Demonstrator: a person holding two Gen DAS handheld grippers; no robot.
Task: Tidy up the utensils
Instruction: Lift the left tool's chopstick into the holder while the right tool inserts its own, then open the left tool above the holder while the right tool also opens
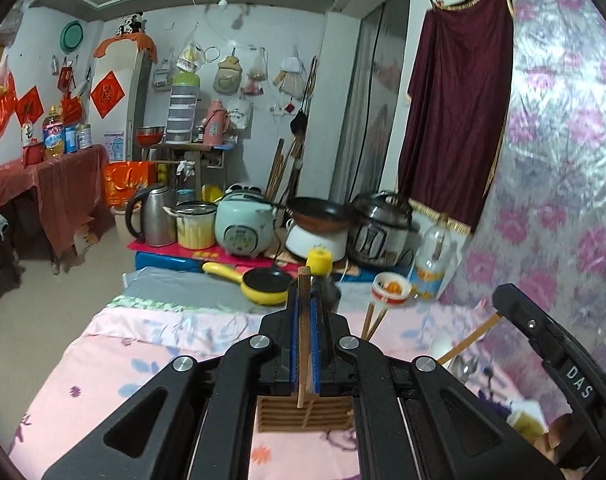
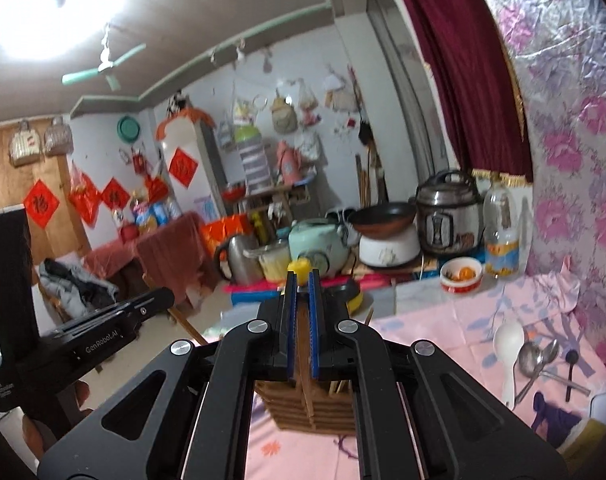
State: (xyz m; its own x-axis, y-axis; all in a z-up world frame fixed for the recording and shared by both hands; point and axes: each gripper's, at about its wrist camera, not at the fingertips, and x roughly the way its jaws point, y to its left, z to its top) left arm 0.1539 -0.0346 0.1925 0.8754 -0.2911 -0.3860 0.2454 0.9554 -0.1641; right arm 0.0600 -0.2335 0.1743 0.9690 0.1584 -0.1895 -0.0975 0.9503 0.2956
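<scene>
1. Nearest the onlooker, over the pink sheet [image 1: 103,360]: the left gripper [image 1: 305,296], jaws narrow, pinches a thin upright wooden wall of the brown slatted holder [image 1: 303,412].
2. Beside it, the right gripper [image 2: 301,284] is likewise pinched tight on a wooden wall of the same holder, so both tools carry it between them.
3. Holder: it looks like stiff, light wood. The thin walls give flat pads good purchase, though a one-sided grip would likely tip it. It appears to hang just clear of the sheet; contact cannot be confirmed.
4. Contents: chopsticks [image 1: 371,320] lean out of its far side. They are loose, smooth and liable to slide if the holder tilts.
5. On the sheet to the right lie a white paddle [image 2: 509,344], metal spoons [image 2: 531,356] and a small black spoon [image 2: 571,360], not yet stowed. Judged hard and slippery, best taken by the handles.
6. Farther: a red-rimmed bowl [image 2: 461,274] holds something orange; a yellow pan [image 1: 265,282] appears empty.
7. Farthest: cookers and a kettle, contents unseen.
</scene>
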